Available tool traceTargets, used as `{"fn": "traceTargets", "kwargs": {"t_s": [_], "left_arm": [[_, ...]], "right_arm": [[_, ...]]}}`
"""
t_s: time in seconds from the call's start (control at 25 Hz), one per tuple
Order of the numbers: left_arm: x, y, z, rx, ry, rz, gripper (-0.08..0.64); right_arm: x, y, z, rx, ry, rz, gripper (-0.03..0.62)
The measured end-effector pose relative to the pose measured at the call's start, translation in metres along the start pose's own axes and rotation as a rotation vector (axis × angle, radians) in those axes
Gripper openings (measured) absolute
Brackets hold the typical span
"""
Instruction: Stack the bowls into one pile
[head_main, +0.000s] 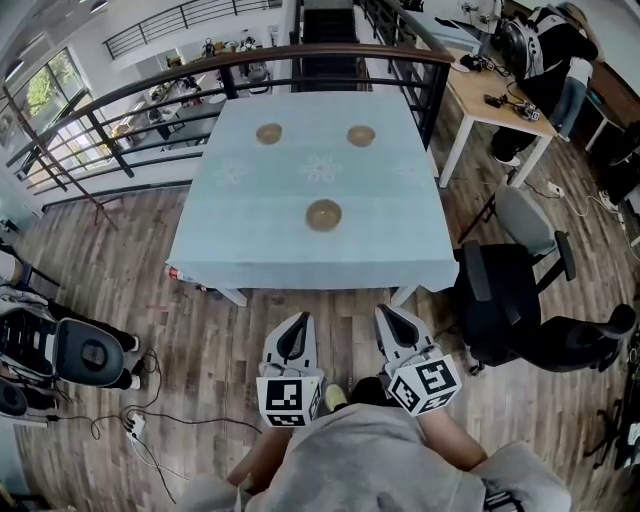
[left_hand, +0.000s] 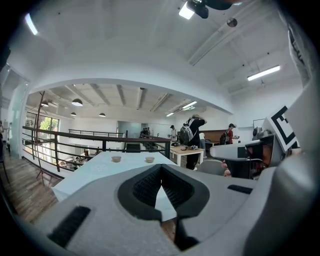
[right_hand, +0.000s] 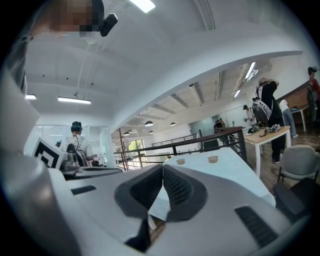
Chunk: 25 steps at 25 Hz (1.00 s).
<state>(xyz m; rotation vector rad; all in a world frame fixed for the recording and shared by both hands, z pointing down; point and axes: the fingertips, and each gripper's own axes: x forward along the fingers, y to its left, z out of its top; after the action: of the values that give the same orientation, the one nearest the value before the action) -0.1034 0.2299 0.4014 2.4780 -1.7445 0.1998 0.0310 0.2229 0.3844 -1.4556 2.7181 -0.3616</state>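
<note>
Both tools are empty with jaws pressed together: the left tool and right tool sit short of the desk. Three bowls stand well apart on it: near bowl, far-left bowl, far-right bowl. Spread the jaws before you reach a rim; closed tips would likely shove a bowl across the cloth or tip it.
</note>
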Motion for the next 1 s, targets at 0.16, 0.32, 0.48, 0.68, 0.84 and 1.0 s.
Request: {"fn": "traceTargets", "kwargs": {"t_s": [0.16, 0.32, 0.48, 0.68, 0.84, 1.0], "left_arm": [[0.0, -0.001, -0.001, 0.0, 0.003, -0.016, 0.017], [0.001, -0.002, -0.003, 0.001, 0.013, -0.025, 0.017], [0.004, -0.005, -0.001, 0.007, 0.007, -0.039, 0.017], [0.01, -0.005, 0.002, 0.014, -0.004, -0.044, 0.017], [0.018, 0.001, 0.002, 0.01, -0.001, -0.038, 0.017], [0.03, 0.005, 0.003, 0.013, -0.001, -0.04, 0.017]], "right_arm": [[0.0, -0.001, 0.002, -0.008, -0.007, -0.011, 0.028], [-0.003, -0.005, 0.005, -0.008, -0.012, -0.028, 0.028], [-0.006, -0.01, 0.006, -0.009, -0.018, -0.048, 0.028], [0.001, -0.017, 0.009, -0.017, -0.029, -0.053, 0.028], [0.01, -0.02, 0.011, -0.022, -0.026, -0.049, 0.028], [0.02, -0.029, 0.012, -0.029, -0.02, -0.056, 0.028]]}}
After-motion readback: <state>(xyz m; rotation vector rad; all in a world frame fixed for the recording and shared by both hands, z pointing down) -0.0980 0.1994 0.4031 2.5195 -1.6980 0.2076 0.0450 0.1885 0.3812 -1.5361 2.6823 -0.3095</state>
